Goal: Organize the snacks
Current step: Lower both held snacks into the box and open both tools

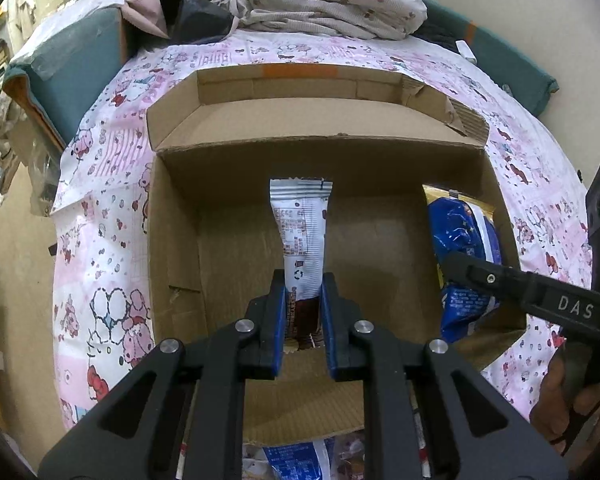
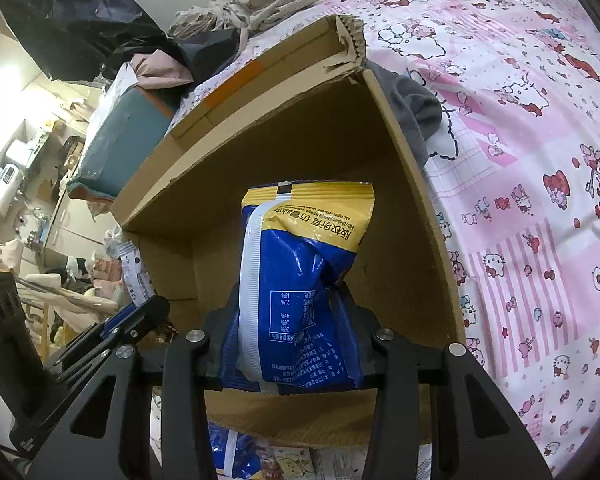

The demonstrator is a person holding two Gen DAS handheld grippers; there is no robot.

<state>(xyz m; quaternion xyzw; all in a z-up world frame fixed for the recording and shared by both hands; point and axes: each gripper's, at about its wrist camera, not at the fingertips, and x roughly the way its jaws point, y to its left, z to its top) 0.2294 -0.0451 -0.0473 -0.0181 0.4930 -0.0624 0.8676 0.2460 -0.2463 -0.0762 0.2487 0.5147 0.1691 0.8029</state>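
Snack packets [image 1: 300, 232] over cardboard box [image 1: 172, 240] on pink-patterned bedsheet [image 1: 100, 280].

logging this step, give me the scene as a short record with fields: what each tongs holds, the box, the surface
left tongs: shut on a slim white and brown snack packet, held over the box
right tongs: shut on a blue and yellow snack bag, also over the box
box: open cardboard box, no loose snacks visible on its floor
surface: pink cartoon-print sheet
other snacks: more packets outside the box's near edge
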